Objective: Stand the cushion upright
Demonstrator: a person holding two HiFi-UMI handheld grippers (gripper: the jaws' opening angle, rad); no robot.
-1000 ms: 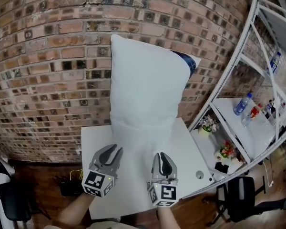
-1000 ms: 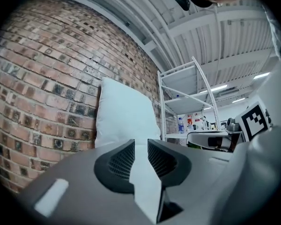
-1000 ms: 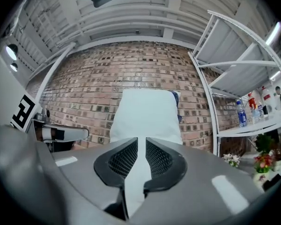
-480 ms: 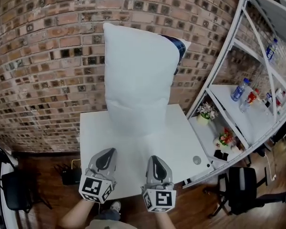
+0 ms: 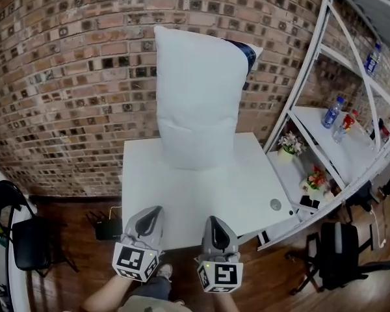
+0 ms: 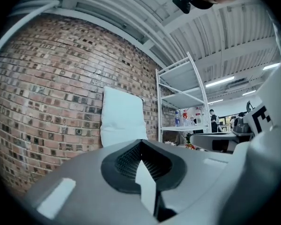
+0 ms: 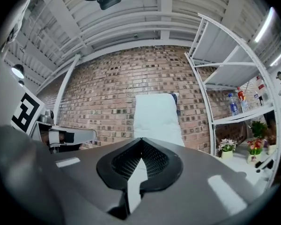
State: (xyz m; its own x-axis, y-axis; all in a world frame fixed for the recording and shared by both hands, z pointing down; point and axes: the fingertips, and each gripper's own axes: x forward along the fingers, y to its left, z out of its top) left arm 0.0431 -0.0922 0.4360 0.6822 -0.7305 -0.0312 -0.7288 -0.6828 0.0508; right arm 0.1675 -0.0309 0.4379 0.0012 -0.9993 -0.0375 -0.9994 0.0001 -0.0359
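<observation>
White cushion (image 5: 198, 103) upright against brick wall (image 5: 71, 77), shelf rack (image 5: 331, 155) beside; left gripper (image 5: 154, 212), right gripper (image 5: 212, 221): fingers together.

left gripper (image 6: 141, 146): we see our jaws pressed together, nothing between | cushion (image 6: 123, 116): white, upright against the brick wall (image 6: 47, 88), well beyond our jaws | shelf rack (image 6: 180, 102): white, right of cushion, bottles (image 6: 178, 118) on it
</observation>
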